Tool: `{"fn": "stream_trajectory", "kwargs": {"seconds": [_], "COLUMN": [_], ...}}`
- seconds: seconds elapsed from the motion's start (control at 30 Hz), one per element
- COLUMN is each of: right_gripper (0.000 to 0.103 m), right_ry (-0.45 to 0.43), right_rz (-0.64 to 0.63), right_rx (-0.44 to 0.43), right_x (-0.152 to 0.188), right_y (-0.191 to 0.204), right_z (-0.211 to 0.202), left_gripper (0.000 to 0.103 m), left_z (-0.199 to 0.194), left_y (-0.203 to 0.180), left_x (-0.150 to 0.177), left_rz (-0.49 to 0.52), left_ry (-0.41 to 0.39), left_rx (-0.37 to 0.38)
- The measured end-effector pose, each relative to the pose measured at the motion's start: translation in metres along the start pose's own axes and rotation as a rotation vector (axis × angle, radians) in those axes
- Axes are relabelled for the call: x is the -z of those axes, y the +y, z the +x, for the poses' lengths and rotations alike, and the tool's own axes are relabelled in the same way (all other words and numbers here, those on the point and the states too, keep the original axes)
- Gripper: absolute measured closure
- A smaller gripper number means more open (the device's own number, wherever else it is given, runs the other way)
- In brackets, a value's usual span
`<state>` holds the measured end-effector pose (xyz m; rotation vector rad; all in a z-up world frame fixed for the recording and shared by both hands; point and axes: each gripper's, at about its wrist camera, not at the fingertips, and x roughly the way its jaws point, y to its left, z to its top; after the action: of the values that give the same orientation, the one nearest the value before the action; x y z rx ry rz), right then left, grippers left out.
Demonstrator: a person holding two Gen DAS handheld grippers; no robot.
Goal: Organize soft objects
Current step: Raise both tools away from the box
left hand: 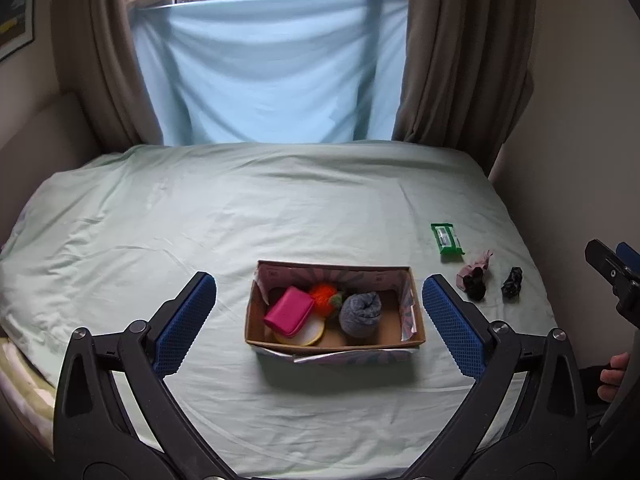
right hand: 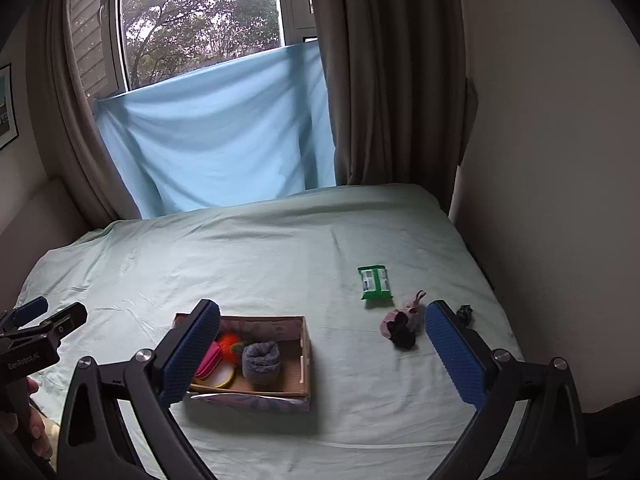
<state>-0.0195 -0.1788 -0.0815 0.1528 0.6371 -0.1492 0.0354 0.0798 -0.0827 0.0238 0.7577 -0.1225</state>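
Both spread, empty: left gripper (left hand: 319, 312) facing box (left hand: 416, 322), right gripper (right hand: 322, 354). Loose pink cloth (right hand: 402, 320) at box's three o'clock; could sag, snag box rim.

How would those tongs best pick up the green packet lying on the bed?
Judging by its pose, come straight down from above and pinch the green packet across its two long edges. It lies flat on the bed, so only those edges offer a hold.

Left wrist: above bed (left hand: 280, 208) foot, facing window at 12, box (left hand: 416, 334) centred. Right wrist: further right, box (right hand: 306, 364) at 10. Shared: bed, box, window.
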Motion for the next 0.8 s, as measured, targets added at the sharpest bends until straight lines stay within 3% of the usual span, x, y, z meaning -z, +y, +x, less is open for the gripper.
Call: {"fn": "stream_trajectory", "kwargs": {"seconds": [0.43, 0.8], "right_gripper": [0.001, 0.001], "right_ry": [0.021, 0.104], "right_rz": [-0.016, -0.013], "right_rx": [0.095, 0.063], "right_x": [0.001, 0.020], "right_y": [-0.123, -0.208], "right_z": [0.021, 0.115], "left_gripper": [0.000, 0.001], "left_z": [0.043, 0.141], "left_y": [-0.142, -0.254], "left_x": [0.001, 0.020], "left_rz": [0.063, 0.110], "left_ry": [0.022, 0.050], "left_rx": [0.083, 0.138]}}
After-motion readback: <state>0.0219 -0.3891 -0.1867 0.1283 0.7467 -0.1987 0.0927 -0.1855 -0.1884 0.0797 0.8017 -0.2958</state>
